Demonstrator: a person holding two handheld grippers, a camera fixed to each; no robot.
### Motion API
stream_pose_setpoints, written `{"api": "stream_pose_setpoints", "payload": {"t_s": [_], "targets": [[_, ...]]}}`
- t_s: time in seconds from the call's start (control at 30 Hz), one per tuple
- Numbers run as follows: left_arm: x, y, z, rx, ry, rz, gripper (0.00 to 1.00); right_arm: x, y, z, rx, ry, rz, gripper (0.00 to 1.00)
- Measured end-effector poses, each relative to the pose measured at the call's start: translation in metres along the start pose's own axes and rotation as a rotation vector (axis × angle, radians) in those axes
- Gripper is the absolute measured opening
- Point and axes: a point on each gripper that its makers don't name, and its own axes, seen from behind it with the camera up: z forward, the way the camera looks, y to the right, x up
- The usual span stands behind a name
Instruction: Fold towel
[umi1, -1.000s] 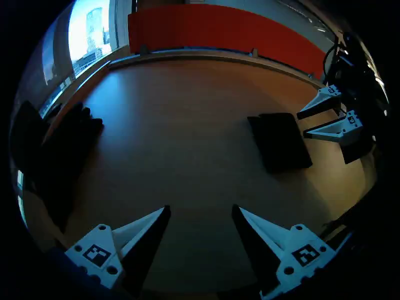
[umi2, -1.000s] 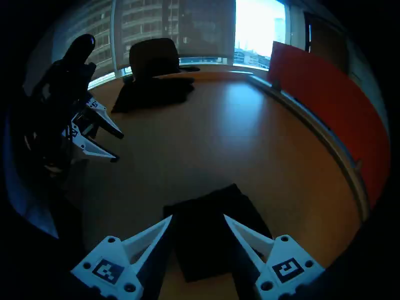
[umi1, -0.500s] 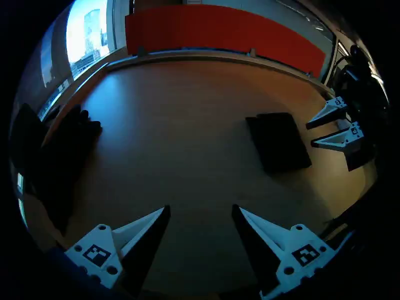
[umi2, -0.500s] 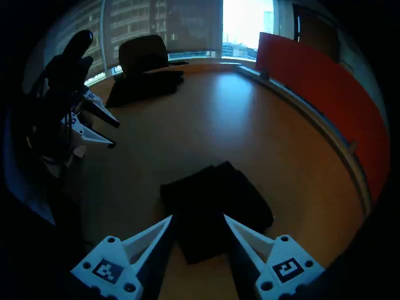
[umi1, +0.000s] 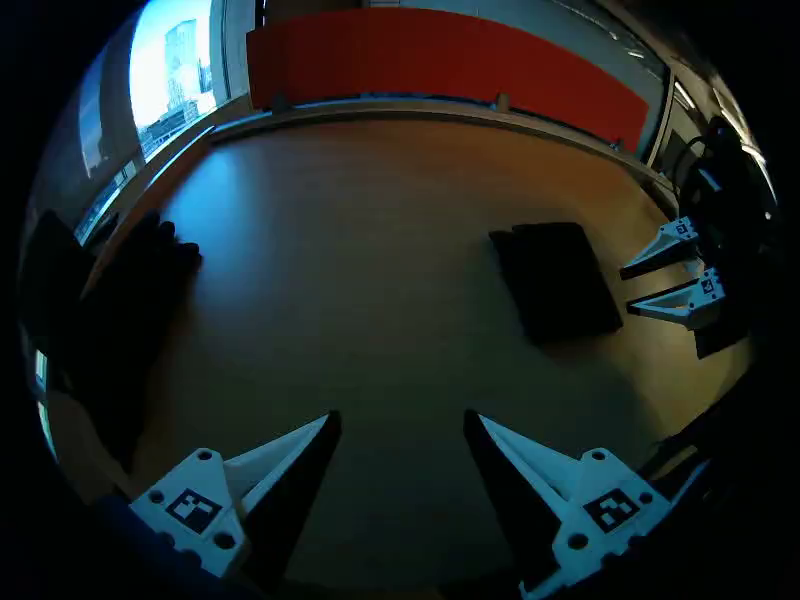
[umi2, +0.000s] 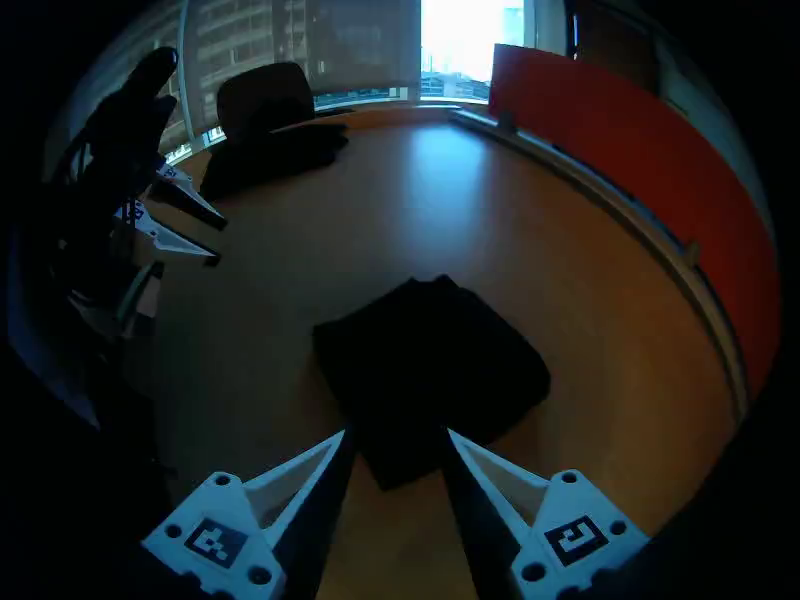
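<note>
A dark towel (umi1: 556, 277) lies folded into a flat rectangle on the wooden table (umi1: 360, 250). In the right gripper view the same towel (umi2: 430, 372) sits just ahead of my right gripper (umi2: 396, 442), which is open with nothing between its fingers. My left gripper (umi1: 400, 420) hovers open over bare table, well to the left of the towel. At the right edge of the left gripper view the right gripper (umi1: 628, 292) stands apart from the towel. In the right gripper view the left gripper (umi2: 215, 241) is at the far left.
A pile of dark cloth (umi2: 275, 158) lies at the table's far end near a chair (umi2: 263, 92). A red partition (umi1: 440, 55) runs along one table edge. Windows (umi2: 460, 45) stand beyond. A dark pile (umi1: 130, 290) sits at the left in the left gripper view.
My right gripper has drawn back from the towel, so more of the towel lies ahead of its fingers. The left gripper has barely moved. Both stayed open.
</note>
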Motion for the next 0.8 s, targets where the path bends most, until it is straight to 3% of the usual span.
{"api": "stream_pose_setpoints", "payload": {"t_s": [0.37,0.8], "targets": [[-0.002,0.002,0.000,-0.005,-0.002,0.006,0.91,-0.037,-0.006,0.008,-0.026,-0.054,0.040,0.60],[-0.003,0.004,0.000,-0.011,-0.005,0.014,0.91,-0.054,-0.006,0.015,-0.058,-0.080,0.098,0.59]]}}
